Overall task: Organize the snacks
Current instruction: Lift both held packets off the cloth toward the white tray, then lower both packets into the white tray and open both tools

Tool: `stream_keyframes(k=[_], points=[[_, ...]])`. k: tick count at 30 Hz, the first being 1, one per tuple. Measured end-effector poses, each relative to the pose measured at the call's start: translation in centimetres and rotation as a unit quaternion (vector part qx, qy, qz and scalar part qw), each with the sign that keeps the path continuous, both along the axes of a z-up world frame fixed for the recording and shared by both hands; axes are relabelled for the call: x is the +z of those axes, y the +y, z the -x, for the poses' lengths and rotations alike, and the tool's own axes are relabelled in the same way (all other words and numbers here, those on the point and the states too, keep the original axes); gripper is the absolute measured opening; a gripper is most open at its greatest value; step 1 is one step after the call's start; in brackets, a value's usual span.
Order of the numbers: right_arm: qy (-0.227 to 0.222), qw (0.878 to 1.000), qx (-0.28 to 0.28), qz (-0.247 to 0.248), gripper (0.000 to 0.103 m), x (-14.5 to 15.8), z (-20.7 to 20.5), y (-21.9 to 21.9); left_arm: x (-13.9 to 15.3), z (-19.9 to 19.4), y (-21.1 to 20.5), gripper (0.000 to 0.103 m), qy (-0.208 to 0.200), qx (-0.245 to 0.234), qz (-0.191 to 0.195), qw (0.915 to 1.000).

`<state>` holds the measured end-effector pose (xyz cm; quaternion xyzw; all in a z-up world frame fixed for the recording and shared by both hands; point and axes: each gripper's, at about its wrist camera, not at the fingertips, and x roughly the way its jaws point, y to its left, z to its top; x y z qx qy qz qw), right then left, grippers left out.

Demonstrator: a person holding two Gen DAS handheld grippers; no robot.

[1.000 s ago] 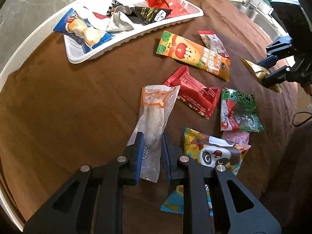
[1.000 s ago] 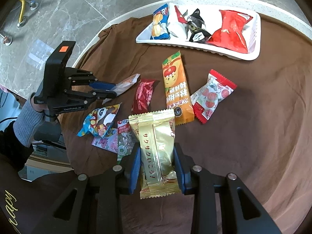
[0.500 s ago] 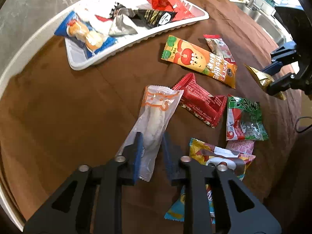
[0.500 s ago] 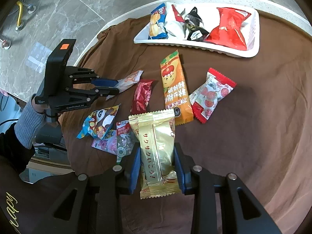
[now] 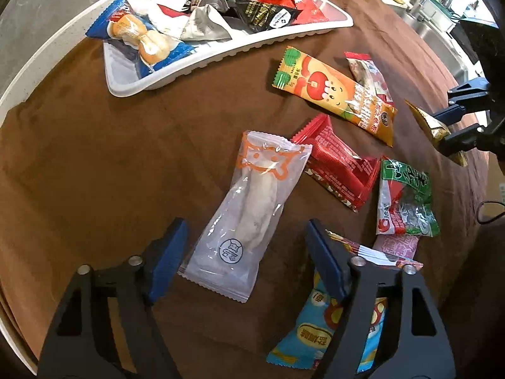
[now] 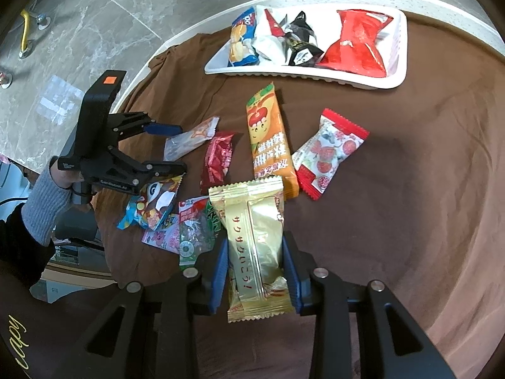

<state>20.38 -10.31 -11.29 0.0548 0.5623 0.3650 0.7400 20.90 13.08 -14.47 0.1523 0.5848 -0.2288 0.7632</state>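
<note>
A clear packet with an orange cat print (image 5: 252, 208) lies flat on the brown cloth (image 5: 94, 173). My left gripper (image 5: 244, 230) straddles its near end, and the jaws are opening with both pads off it. The right wrist view shows the same gripper (image 6: 180, 148) at the left, held by a hand. My right gripper (image 6: 255, 243) is shut on a gold packet (image 6: 255, 230), lifted over the cloth. A white tray (image 5: 221, 57) at the far side holds several snacks, among them a red bag (image 6: 356, 44) and a blue packet (image 5: 142, 38).
Loose on the cloth lie an orange packet (image 5: 334, 94), a red packet (image 5: 337, 164), a strawberry candy packet (image 6: 328, 151), a green packet (image 5: 404, 199) and a panda packet (image 6: 154, 202). A sink (image 5: 435, 22) is beyond the table's far right. A grey sleeve (image 6: 41, 208) reaches in at left.
The left jaws have spread wide and let go of the clear packet, which now rests on the cloth. The right gripper has kept still with the gold packet.
</note>
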Motion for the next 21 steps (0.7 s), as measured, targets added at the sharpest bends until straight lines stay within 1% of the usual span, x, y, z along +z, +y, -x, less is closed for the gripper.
stream_keyframes(k=[1,2,3,4,8,11,13,14,15,17,20,21], points=[[0.000,1.000,0.000,0.001,0.037,0.0,0.0,0.0,0.1,-0.1,0.0,0.050,-0.006,-0.005,-0.006,1.0000],[0.000,1.000,-0.001,0.002,0.037,-0.1,0.0,0.0,0.2,0.0,0.1,0.042,-0.015,-0.007,-0.015,0.9997],[0.001,1.000,-0.001,0.002,0.037,-0.1,0.0,0.1,0.4,0.1,0.1,0.033,-0.014,-0.010,-0.008,0.9998],[0.002,1.000,-0.002,0.002,0.037,-0.2,0.0,0.1,0.5,0.1,0.2,0.031,-0.010,-0.011,-0.001,0.9999],[0.004,1.000,-0.001,0.002,0.037,-0.3,-0.2,0.2,0.7,-0.2,0.2,0.025,-0.008,-0.010,0.004,0.9999],[0.008,1.000,-0.001,-0.005,0.037,-0.3,-0.3,0.2,0.8,-0.3,0.8,0.022,-0.004,0.009,0.022,0.9997],[0.010,1.000,-0.002,-0.009,0.037,-0.2,-0.5,0.1,1.0,-0.4,1.4,0.022,0.005,0.025,0.043,0.9988],[0.012,1.000,-0.003,-0.013,0.037,-0.1,-0.6,0.1,1.1,-0.3,2.0,0.022,0.003,0.033,0.051,0.9981],[0.014,1.000,-0.004,-0.018,0.037,0.0,-0.8,0.1,1.5,-0.5,2.5,0.022,0.009,0.039,0.066,0.9970],[0.015,1.000,-0.009,-0.026,0.037,0.2,-1.0,-0.1,2.1,-0.6,3.0,0.022,0.010,0.050,0.081,0.9954],[0.021,0.999,-0.018,-0.045,0.037,0.5,-1.8,-0.3,3.1,-0.9,3.5,0.022,0.014,0.061,0.113,0.9917],[0.023,0.998,-0.022,-0.052,0.037,0.6,-2.1,-0.3,3.5,-1.1,3.7,0.022,0.017,0.065,0.132,0.9889]])
